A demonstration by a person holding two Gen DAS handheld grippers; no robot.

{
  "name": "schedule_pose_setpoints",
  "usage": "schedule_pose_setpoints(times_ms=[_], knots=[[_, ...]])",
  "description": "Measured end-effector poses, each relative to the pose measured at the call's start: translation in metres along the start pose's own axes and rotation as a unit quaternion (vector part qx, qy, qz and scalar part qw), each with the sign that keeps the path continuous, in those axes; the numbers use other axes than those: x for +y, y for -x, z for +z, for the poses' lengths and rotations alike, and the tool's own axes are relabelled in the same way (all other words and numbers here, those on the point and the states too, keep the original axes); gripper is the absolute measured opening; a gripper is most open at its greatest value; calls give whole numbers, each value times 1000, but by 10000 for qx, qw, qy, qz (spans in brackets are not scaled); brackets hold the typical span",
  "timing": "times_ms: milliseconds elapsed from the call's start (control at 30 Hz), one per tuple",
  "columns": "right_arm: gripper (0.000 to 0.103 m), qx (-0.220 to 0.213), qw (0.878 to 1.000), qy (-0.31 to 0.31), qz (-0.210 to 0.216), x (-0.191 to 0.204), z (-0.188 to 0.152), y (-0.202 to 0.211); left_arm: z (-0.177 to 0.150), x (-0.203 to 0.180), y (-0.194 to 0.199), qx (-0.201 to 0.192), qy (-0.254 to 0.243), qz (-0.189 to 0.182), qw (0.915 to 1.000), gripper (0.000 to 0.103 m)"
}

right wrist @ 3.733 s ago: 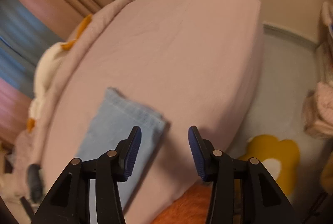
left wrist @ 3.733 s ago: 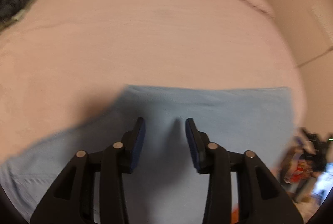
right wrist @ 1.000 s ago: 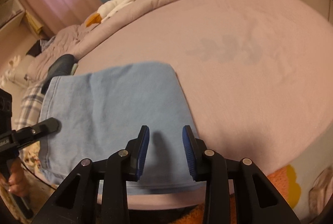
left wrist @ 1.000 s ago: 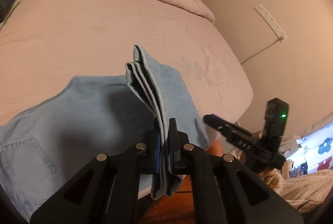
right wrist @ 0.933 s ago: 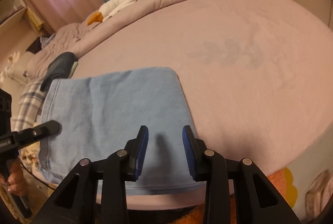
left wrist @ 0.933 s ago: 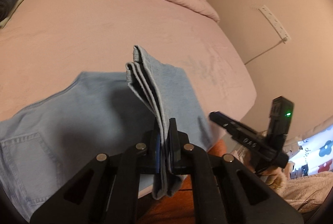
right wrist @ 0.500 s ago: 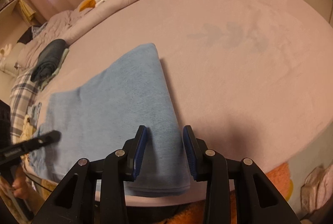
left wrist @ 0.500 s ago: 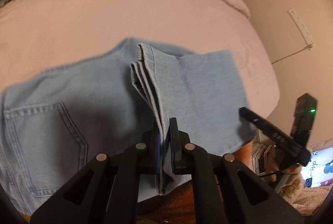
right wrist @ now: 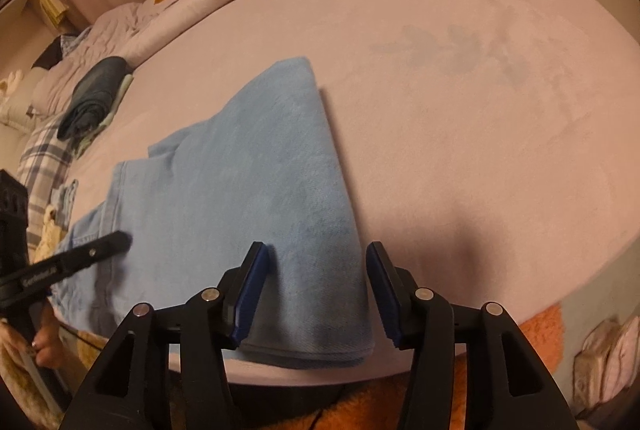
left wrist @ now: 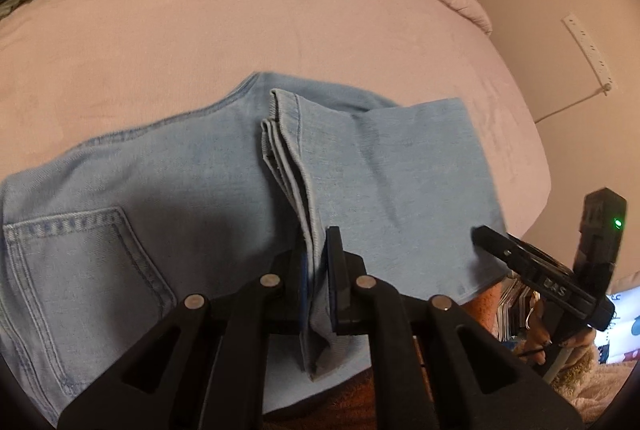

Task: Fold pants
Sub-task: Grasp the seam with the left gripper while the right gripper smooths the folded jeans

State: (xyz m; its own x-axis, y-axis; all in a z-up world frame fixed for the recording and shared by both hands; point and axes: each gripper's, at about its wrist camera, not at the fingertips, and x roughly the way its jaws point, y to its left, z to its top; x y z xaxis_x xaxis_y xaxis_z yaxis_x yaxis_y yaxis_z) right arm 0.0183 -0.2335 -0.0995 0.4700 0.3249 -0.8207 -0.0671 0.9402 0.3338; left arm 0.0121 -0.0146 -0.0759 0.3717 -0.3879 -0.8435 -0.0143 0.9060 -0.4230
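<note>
The light-blue jeans (left wrist: 168,198) were spread across the lower half of the left wrist frame on a pink bed (left wrist: 280,14), a back pocket (left wrist: 76,262) showing at lower left. The stacked leg hems (left wrist: 288,150) were clamped between the nearly closed jaws of the left gripper (left wrist: 318,270) at lower centre. In the right wrist frame the right gripper (right wrist: 316,290) stood at lower centre, its jaws opening, the folded edge of the jeans lying between them without being pressed. Writing was seen on both gripper arms, at right of the left view and at left of the right view, but could not be read.
</note>
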Motion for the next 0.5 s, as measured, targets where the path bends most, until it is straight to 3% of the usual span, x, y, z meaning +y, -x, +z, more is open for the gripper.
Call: schedule_pose_setpoints(times_ms=[167, 200, 267, 400, 500], knots=[[50, 193, 9996, -125, 142, -6, -4, -10, -2, 2, -16, 146, -10, 211, 9997, 11], [46, 204, 9995, -158, 180, -8, -4, -10, -2, 1, -14, 149, -14, 207, 9997, 11], [24, 175, 9993, -111, 327, -6, -5, -6, -1, 1, -12, 167, -10, 185, 9997, 10], [17, -178, 9997, 61, 151, 2, -5, 15, -3, 6, -8, 172, -56, 36, 9998, 12], [17, -60, 10000, -5, -79, -4, -4, 12, -9, 5, -17, 202, -69, 75, 9997, 14]])
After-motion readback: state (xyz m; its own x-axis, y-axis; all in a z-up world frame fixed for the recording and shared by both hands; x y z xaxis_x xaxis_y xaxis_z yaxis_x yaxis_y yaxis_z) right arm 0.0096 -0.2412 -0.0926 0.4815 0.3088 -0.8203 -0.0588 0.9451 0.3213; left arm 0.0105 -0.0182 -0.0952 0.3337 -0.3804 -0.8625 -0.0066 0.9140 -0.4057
